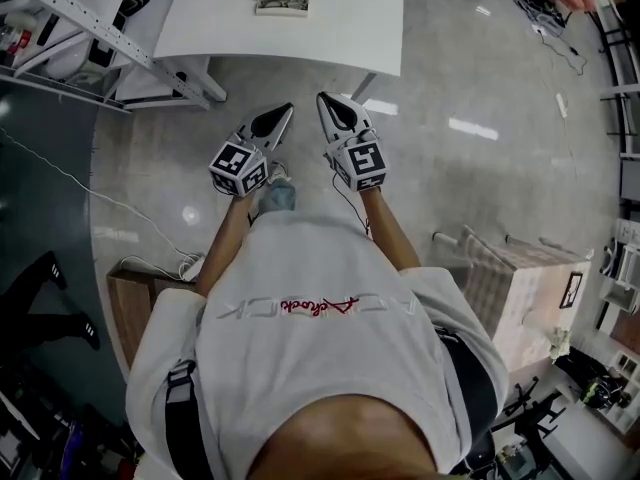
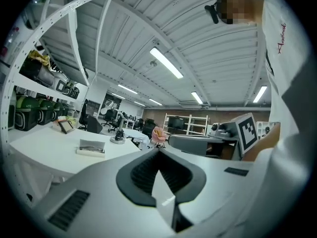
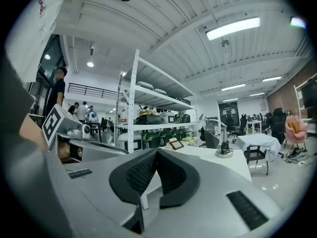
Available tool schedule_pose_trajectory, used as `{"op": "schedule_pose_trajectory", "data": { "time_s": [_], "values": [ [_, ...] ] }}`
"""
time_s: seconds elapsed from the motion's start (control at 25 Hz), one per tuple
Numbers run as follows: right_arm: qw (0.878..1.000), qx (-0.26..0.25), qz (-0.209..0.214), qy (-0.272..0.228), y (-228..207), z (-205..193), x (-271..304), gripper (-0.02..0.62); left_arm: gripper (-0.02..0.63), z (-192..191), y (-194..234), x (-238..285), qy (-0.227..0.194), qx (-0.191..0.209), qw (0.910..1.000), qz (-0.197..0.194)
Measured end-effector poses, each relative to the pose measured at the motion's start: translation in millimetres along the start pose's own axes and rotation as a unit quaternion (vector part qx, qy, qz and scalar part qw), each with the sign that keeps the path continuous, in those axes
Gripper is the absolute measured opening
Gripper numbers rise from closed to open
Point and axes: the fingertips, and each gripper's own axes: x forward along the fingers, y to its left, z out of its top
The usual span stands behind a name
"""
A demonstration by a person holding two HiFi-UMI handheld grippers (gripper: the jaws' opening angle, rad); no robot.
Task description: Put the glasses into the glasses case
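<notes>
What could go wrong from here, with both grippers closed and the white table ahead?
1. The left gripper and the right gripper are both shut and empty. If they do not open in time, they may push the glasses case along the table.
2. A white cable lies on the floor to the person's left, and a foot could catch it.

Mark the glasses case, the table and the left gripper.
glasses case (image 1: 283,1): head view, its middle.
table (image 1: 340,28): head view, bare top.
left gripper (image 1: 289,109): head view, jaw tips.
</notes>
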Motion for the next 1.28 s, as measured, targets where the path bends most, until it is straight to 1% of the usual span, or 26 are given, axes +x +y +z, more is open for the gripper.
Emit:
{"op": "schedule_pose_trajectory", "data": {
  "time_s": [0.12, 0.4, 0.64, 0.96, 1.28],
  "values": [
    [1.000, 0.001, 0.010, 0.000, 13, -4, -25, 0.014, 0.009, -11, -25, -11, 0.007, 0.009, 0.9999, 0.000],
    [1.000, 0.003, 0.010, 0.015, 46, -23, -87, 0.012, 0.009, -43, -82, -38, 0.010, 0.001, 0.9999, 0.003],
    [1.000, -0.001, 0.014, 0.022, 68, -30, -125, 0.009, 0.009, -55, -117, -55, 0.006, 0.006, 1.0000, 0.003],
    [1.000, -0.001, 0.012, 0.012, 83, -33, -153, 0.009, 0.009, -61, -147, -72, -0.001, 0.014, 0.9999, 0.004],
    [1.000, -0.003, 0.019, 0.008, 88, -25, -147, 0.009, 0.009, -55, -144, -80, -0.002, 0.028, 0.9995, 0.014]
  ]
}}
